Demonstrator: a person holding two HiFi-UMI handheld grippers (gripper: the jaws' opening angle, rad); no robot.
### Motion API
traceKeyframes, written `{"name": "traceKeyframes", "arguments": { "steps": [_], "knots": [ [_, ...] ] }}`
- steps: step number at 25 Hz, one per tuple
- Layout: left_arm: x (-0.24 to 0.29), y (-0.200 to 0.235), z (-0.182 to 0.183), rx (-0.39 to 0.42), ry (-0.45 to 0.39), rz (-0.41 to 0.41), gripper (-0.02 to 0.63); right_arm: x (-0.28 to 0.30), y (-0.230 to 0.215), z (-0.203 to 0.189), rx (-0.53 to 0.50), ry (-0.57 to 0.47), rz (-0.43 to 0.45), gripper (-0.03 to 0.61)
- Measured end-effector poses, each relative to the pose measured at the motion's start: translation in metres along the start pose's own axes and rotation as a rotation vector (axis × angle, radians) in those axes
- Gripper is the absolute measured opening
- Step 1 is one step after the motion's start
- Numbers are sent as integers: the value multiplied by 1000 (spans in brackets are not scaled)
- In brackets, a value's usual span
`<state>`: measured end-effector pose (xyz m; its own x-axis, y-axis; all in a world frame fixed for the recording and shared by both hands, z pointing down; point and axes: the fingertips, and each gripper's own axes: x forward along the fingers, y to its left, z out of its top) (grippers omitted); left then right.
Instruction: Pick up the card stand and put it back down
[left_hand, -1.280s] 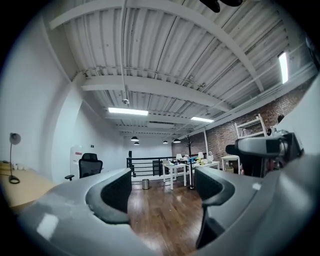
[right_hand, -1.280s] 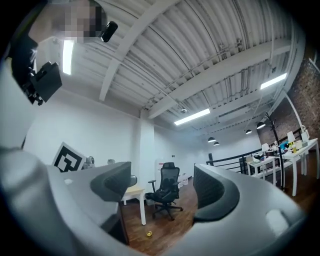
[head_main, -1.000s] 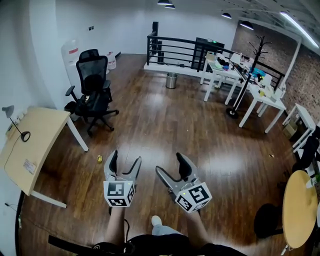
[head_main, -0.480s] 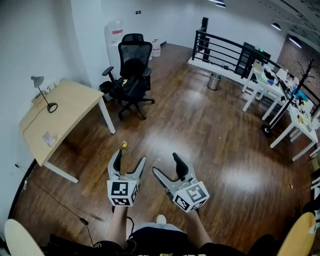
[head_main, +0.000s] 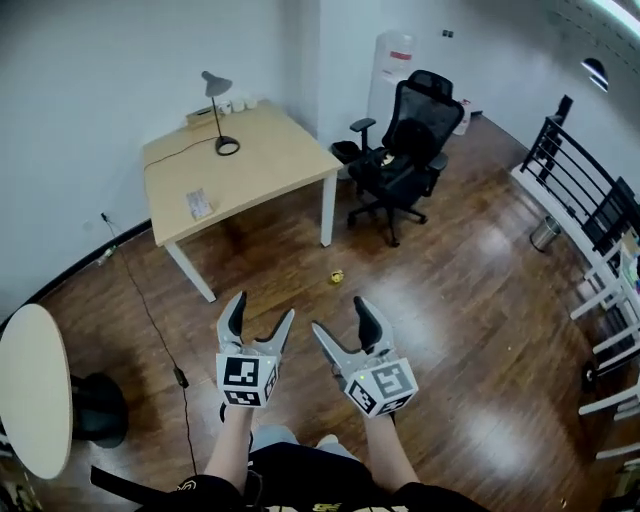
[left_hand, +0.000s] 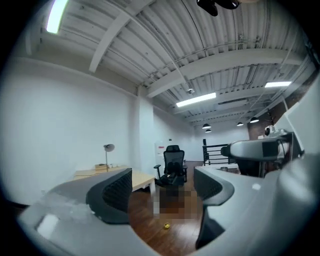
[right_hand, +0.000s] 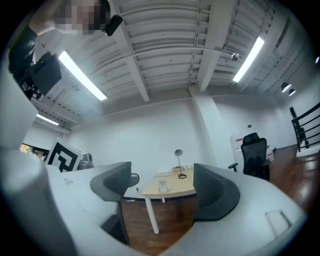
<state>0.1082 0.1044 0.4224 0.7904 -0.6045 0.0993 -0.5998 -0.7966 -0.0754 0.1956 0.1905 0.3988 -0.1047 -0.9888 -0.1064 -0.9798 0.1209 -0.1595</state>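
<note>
The person holds both tools out in front of the body at about waist height, side by side and near each other. The grey plastic two-jaw left gripper (head_main: 261, 310) points forward and slightly up, its dark-padded jaws standing apart with nothing between them. Its black-and-white marker cube (head_main: 247, 380) faces the head camera, and the bare left forearm (head_main: 231, 450) runs straight back from it. The matching grey right gripper (head_main: 340, 318) is rolled a little to the left, jaws likewise spread and empty. Its marker cube (head_main: 382, 388) sits tilted above the bare right forearm (head_main: 386, 455).
</note>
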Motion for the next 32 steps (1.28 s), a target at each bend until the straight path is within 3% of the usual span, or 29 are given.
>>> {"name": "traceKeyframes", "arguments": {
  "steps": [4,12,23,32],
  "knots": [
    [-22,83,9,-7,-15,157,390,75,48,-1,-4,12,161,387],
    [-45,217,11,-29,-48,311,383,203,130,-10,-27,20,340,387],
    [-43,332,0,-50,-65,382,377,303,179,-37,-26,33,415,387],
    [21,397,-30,-80,-12,436,377,400,143,-70,11,92,448,382]
  ]
}}
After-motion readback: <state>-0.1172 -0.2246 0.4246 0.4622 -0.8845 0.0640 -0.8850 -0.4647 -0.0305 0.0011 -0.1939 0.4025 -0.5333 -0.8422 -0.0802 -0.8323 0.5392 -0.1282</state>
